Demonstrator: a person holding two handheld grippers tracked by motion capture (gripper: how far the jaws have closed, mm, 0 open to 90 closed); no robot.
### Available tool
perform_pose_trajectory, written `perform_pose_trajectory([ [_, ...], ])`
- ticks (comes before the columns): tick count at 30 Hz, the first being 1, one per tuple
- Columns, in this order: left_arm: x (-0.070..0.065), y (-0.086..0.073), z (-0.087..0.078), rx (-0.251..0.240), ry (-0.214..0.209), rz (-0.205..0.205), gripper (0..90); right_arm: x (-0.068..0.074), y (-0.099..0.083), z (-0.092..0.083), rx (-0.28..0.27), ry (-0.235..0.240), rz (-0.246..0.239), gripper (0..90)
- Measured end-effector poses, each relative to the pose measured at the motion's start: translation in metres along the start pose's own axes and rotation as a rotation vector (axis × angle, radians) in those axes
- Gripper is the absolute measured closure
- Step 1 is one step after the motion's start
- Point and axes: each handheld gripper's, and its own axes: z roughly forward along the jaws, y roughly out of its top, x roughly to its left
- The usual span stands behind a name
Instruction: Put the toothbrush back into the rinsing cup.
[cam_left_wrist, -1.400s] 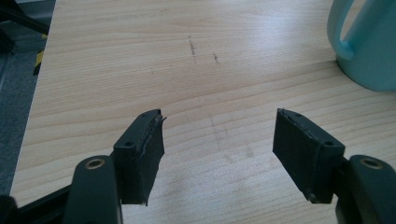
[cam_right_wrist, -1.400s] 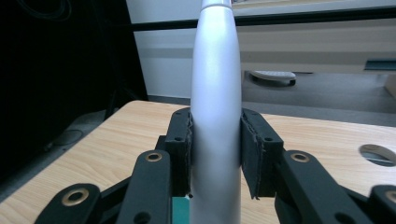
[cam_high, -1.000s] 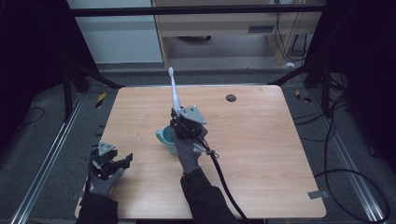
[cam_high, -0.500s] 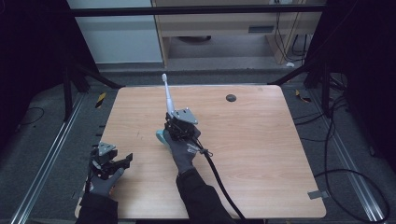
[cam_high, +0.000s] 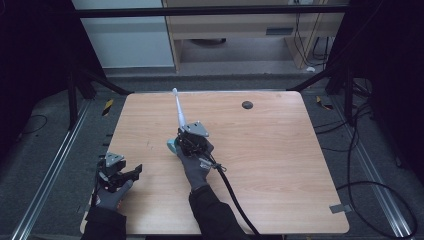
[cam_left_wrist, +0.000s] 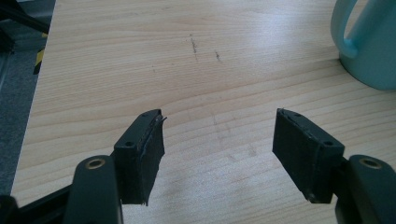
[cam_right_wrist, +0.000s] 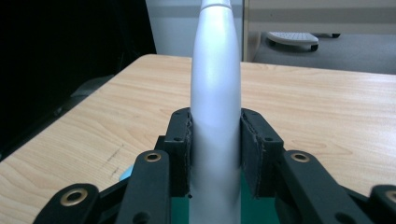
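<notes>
Between right gripper (cam_right_wrist: 215, 154) pads: toothbrush handle (cam_right_wrist: 215, 107), clamped both sides.

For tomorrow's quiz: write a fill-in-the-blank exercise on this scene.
1. The right tongs are shut on a white ____.
2. The left tongs stand ____, with nothing between them.
3. The mug on the wooden table is light ____.

Missing words: toothbrush; open; blue
</notes>
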Motion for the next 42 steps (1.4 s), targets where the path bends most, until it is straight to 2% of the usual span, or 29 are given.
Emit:
perform_pose_trajectory([
  [7, 0.0, 0.0, 0.0, 0.001, 0.0, 0.001, 32.9, -0.001, -0.004, 0.002, 0.051, 0.001, -0.009, 65.9],
  [14, 0.0, 0.0, 0.0, 0.003, -0.002, 0.002, 32.9, -0.003, -0.007, 0.001, 0.075, 0.014, -0.006, 65.6],
  [21, 0.0, 0.0, 0.001, 0.002, -0.001, 0.001, 32.9, -0.003, -0.003, -0.005, 0.056, 0.029, -0.021, 64.4],
  [22, 0.0, 0.0, 0.001, 0.003, -0.001, 0.001, 32.9, -0.003, -0.002, -0.007, 0.051, 0.031, -0.02, 63.2],
  [23, 0.0, 0.0, 0.001, 0.003, -0.002, 0.0, 32.9, -0.004, 0.001, -0.012, 0.043, 0.041, -0.015, 58.0],
  [24, 0.0, 0.0, 0.001, 0.003, -0.002, 0.0, 32.9, -0.004, 0.001, -0.012, 0.043, 0.041, -0.015, 58.0],
  [26, 0.0, 0.0, 0.0, 0.002, -0.002, 0.0, 32.9, -0.007, 0.006, -0.023, 0.015, 0.058, -0.028, 48.9],
  [28, 0.0, 0.0, 0.0, 0.001, -0.001, -0.001, 32.9, -0.009, 0.007, -0.027, 0.005, 0.063, -0.031, 46.1],
  [29, 0.0, 0.0, 0.0, 0.002, -0.003, -0.001, 32.9, -0.013, 0.009, -0.035, -0.007, 0.076, -0.035, 40.1],
  [33, -0.001, 0.0, 0.0, 0.0, -0.002, 0.0, 32.9, -0.022, 0.012, -0.047, -0.001, 0.093, -0.034, 34.2],
  [36, -0.001, 0.0, 0.0, 0.0, -0.003, 0.0, 32.8, -0.039, 0.013, -0.064, 0.015, 0.091, -0.066, 28.6],
  [37, -0.001, 0.0, 0.0, 0.0, -0.003, 0.0, 32.9, -0.039, 0.013, -0.064, 0.015, 0.091, -0.066, 28.6],
  [41, -0.001, 0.0, 0.0, 0.0, -0.006, 0.0, 33.0, -0.067, 0.01, -0.082, 0.024, 0.106, -0.037, 27.2],
  [42, -0.001, 0.0, 0.0, 0.0, -0.007, 0.001, 33.1, -0.082, 0.006, -0.089, 0.04, 0.123, -0.01, 26.0],
])
